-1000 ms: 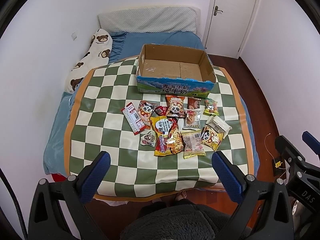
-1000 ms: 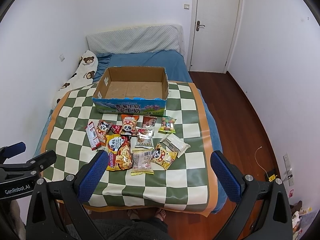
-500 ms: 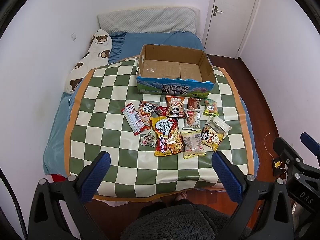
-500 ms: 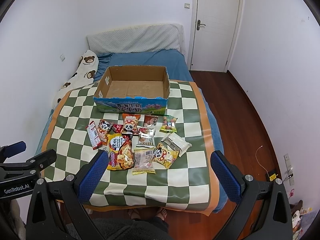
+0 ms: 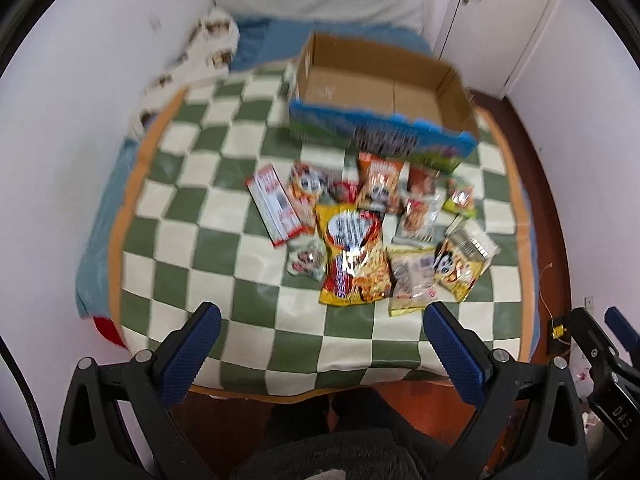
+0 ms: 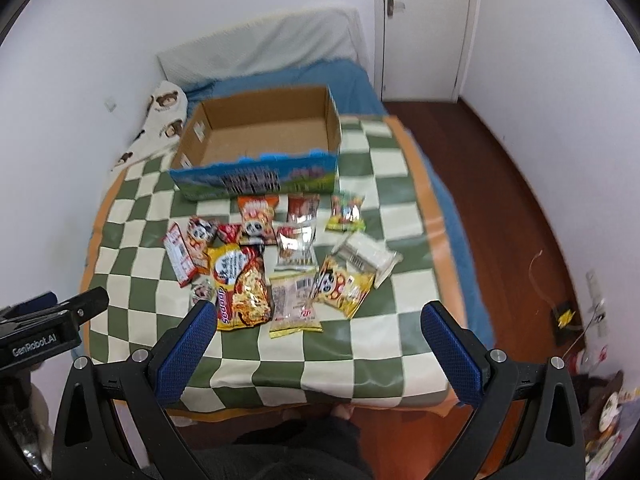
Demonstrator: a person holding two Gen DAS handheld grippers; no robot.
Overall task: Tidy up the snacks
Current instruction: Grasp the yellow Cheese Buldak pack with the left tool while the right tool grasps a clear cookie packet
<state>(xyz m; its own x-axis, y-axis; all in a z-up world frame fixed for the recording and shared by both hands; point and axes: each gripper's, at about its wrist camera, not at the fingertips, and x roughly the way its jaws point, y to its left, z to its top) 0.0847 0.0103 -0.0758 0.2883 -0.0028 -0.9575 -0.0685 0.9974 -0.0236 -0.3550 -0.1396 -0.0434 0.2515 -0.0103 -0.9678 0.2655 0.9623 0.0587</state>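
Several snack packets lie in a cluster on a green-and-white checked cloth (image 5: 192,248) (image 6: 384,308) over a bed. A big yellow noodle packet (image 5: 354,256) (image 6: 240,284) lies at the cluster's near side, a red-and-white box (image 5: 274,210) (image 6: 180,254) at its left. Behind them stands an open, empty cardboard box (image 5: 384,96) (image 6: 264,136) with a blue printed front. My left gripper (image 5: 322,354) and right gripper (image 6: 318,354) are both open and empty, held above the cloth's near edge, short of the snacks.
A bear-print pillow (image 5: 188,68) (image 6: 160,120) lies at the left by the wall. A white door (image 6: 426,20) and wooden floor (image 6: 500,184) are to the right. The other gripper shows at each view's edge, the right one (image 5: 608,360) and the left one (image 6: 44,324).
Both grippers have moved forward and down toward the cloth, so the snacks and box look larger. The current frames are motion-blurred. Nothing on the cloth has moved.
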